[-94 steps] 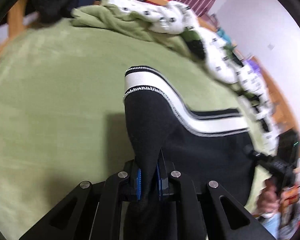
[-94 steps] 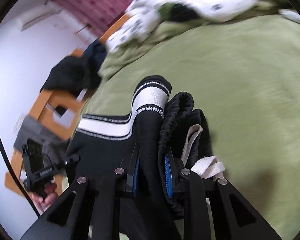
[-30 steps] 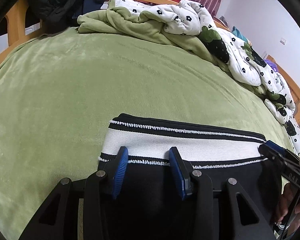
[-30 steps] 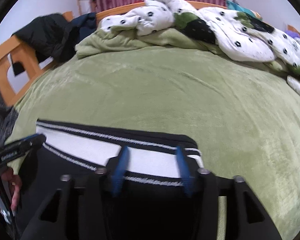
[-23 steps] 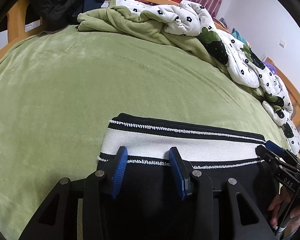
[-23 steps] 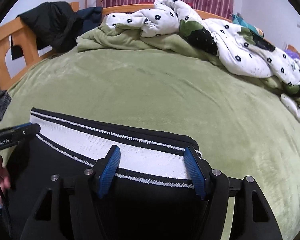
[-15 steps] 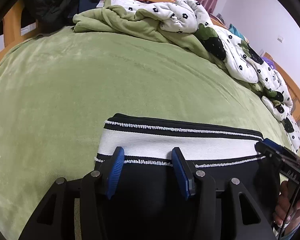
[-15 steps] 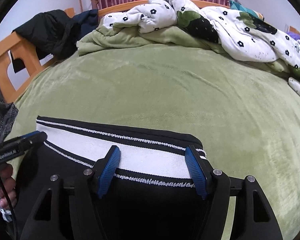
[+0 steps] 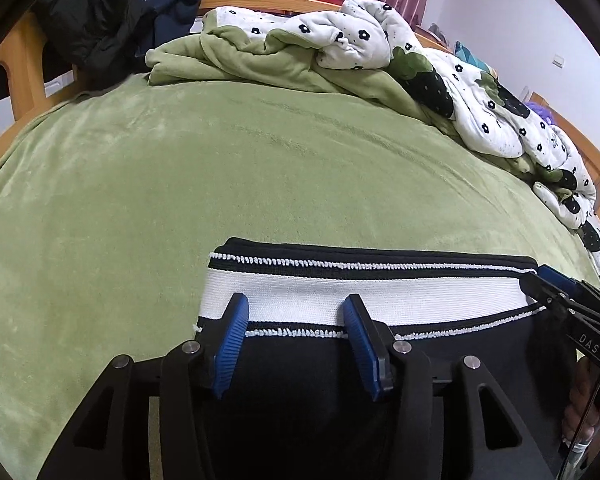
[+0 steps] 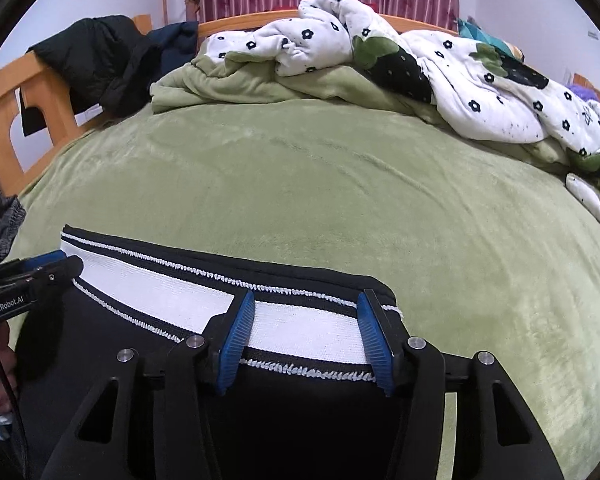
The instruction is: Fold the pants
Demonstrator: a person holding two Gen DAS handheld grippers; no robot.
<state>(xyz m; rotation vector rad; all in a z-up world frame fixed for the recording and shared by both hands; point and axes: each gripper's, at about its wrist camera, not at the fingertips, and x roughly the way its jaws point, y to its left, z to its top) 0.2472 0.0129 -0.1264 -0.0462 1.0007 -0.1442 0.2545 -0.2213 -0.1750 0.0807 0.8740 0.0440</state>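
Note:
The black pants [image 9: 300, 392] lie folded flat on the green bed, with a white band edged in black [image 9: 380, 290] along their far side. In the right wrist view the same pants [image 10: 284, 408] and band [image 10: 172, 294] fill the near edge. My left gripper [image 9: 294, 320] is open and hovers over the band's left end. My right gripper [image 10: 306, 318] is open over the band's right end. Each gripper shows at the edge of the other's view: the right one [image 9: 568, 292], the left one [image 10: 40, 268].
A green blanket [image 9: 260, 168] covers the bed. A crumpled green and white flowered duvet [image 10: 380, 52] is heaped along the far and right sides. Dark jackets [image 10: 100, 56] hang on the wooden bed frame [image 10: 4, 112] at the far left.
Three seconds ago both grippers were shut on the pants and held them up. Now the pants lie flat and both grippers are open. In the last second they hardly moved.

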